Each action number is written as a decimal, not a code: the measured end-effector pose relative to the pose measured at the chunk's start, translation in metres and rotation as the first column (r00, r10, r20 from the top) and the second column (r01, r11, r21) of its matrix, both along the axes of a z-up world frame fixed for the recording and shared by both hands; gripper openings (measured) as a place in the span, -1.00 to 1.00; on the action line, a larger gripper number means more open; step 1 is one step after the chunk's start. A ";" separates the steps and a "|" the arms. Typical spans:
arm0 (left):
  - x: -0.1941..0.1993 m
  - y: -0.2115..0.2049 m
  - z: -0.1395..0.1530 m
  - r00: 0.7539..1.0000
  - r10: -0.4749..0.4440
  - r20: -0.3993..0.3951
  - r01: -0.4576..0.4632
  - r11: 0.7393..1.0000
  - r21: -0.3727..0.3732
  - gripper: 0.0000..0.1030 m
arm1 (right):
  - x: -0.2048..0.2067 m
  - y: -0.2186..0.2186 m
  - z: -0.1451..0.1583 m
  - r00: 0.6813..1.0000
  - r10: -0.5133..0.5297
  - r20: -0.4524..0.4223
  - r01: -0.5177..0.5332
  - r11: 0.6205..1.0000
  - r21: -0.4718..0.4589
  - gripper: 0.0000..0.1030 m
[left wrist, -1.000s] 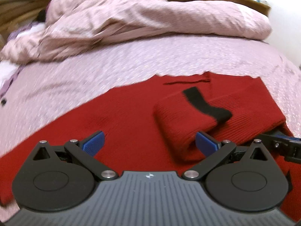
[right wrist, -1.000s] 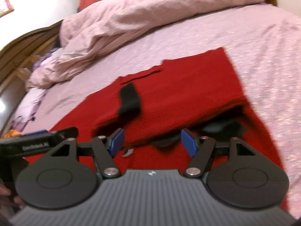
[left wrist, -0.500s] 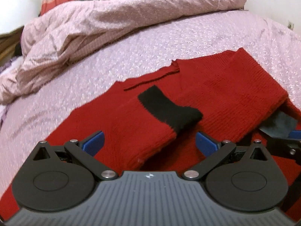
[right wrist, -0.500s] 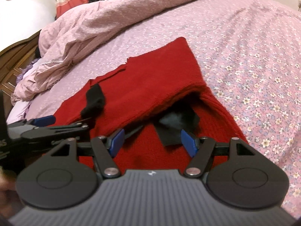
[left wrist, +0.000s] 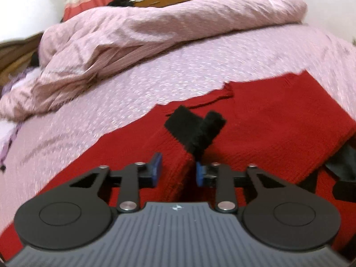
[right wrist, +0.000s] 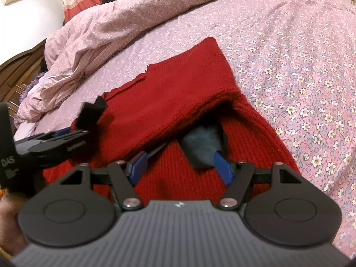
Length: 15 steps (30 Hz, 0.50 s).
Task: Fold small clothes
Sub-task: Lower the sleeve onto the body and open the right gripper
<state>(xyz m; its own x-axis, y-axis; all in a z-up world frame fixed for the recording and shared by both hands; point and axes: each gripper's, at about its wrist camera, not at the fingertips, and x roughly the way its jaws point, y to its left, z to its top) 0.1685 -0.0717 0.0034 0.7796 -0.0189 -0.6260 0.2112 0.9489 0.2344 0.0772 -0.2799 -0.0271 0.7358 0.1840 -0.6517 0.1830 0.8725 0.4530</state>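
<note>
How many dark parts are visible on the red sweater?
2: a black cuff on top, near the middle, and a dark piece poking from under the folded edge. Folds may hide more.

Both tools look alike. The left gripper (left wrist: pixel 176 170) has a grey ribbed housing with a small white emblem at its front edge, flanked by two round black discs, each with a shallow circular recess. Black linkage arms run forward from silver pivot screws to blue pads (left wrist: pixel 156 163). The right gripper (right wrist: pixel 179 163) matches it: grey ribbing, black discs, silver screws, blue pads (right wrist: pixel 222 166). In the right wrist view, the left gripper's black side carries white lettering.
</note>
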 end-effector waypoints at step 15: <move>-0.018 0.107 -0.016 0.966 0.224 -0.132 -0.244 0.958 -0.154 -0.38 | -0.001 0.003 -0.001 1.000 0.007 0.004 -0.007 1.000 0.004 0.35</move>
<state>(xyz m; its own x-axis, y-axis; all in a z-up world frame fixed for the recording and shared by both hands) 0.1502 0.0349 -0.0130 0.6999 0.0438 -0.7129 -0.0057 0.9984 0.0558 0.0763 -0.2767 -0.0283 0.7372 0.1918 -0.6479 0.1753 0.8717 0.4576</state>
